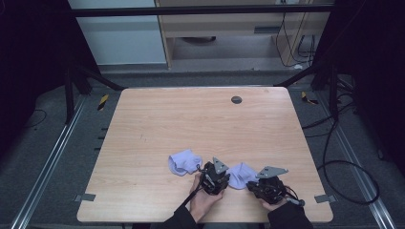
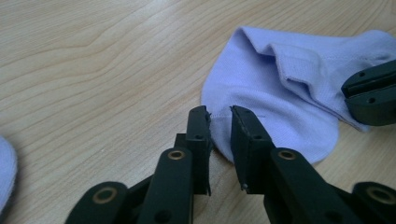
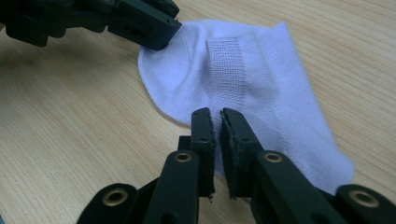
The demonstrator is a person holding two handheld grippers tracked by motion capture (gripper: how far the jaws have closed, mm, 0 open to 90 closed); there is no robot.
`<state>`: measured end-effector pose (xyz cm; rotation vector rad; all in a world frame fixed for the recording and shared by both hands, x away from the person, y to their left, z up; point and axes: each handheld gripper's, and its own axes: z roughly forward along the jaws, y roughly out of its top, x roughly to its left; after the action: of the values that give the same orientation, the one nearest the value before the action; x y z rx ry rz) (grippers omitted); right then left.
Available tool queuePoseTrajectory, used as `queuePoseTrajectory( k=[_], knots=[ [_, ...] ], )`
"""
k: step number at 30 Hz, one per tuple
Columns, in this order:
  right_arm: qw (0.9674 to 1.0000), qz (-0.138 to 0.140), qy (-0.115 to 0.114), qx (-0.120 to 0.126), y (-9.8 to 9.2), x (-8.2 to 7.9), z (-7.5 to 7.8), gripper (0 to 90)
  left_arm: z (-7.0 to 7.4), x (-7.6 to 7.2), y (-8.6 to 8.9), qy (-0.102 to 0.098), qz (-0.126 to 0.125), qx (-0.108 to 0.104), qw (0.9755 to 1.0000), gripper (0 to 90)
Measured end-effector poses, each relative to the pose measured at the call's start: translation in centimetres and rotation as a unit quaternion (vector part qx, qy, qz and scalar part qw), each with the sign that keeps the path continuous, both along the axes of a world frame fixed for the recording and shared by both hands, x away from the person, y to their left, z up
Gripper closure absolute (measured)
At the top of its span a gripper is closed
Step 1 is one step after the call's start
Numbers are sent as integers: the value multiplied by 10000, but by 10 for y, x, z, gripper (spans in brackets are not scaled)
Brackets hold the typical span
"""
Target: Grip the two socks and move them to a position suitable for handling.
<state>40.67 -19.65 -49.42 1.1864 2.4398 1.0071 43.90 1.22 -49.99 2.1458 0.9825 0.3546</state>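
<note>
Two pale lilac socks lie on the wooden worktop [image 1: 157, 124], near the person's edge.

Left gripper [image 1: 213, 177]: held in the left hand [image 1: 203, 198], grey plate on top. In the left gripper view its fingers [image 2: 200, 135] stand narrow, a small gap between them, and the rounded edge of the nearer sock [image 2: 285, 93] sits in that gap. One pad touches the fabric edge; whether the other pad presses on it, I cannot tell.

Right gripper [image 1: 258, 183]: held in the right hand [image 1: 273, 205], also with a grey plate. In the right gripper view its fingers [image 3: 204, 135] are almost together, only a thin slit between the pads, and they pinch the near edge of the same sock. The cloth spreads away beyond the fingertips, flat on the wood, a ribbed band running across it.

Nearer sock: in the high view it lies directly between the two grippers, touching both sets of fingertips. Each gripper view shows the other gripper's black fingers on the far side of the sock, resting on its edge.

Second sock [image 1: 184, 161]: lies beyond and to the outer side of the left fingers, loosely crumpled, apart from the first sock and touched by neither gripper.
</note>
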Motion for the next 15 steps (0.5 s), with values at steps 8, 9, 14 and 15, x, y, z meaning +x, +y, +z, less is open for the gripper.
queuePoseTrajectory(
  k=[8,9,14,15],
  knots=[
    [9996,-69,-174,193,-2,-2,7,878,0,1,-1,71,-6,-38,10000,879],
    [9995,-77,-235,215,-3,-2,9,879,0,1,-1,64,-16,-7,10000,881],
    [9964,-341,-583,512,-10,-1,20,883,1,1,-2,39,-36,44,10000,889],
    [9957,-418,-615,554,-11,0,22,883,1,1,-2,14,-51,51,10000,890]
  ],
)
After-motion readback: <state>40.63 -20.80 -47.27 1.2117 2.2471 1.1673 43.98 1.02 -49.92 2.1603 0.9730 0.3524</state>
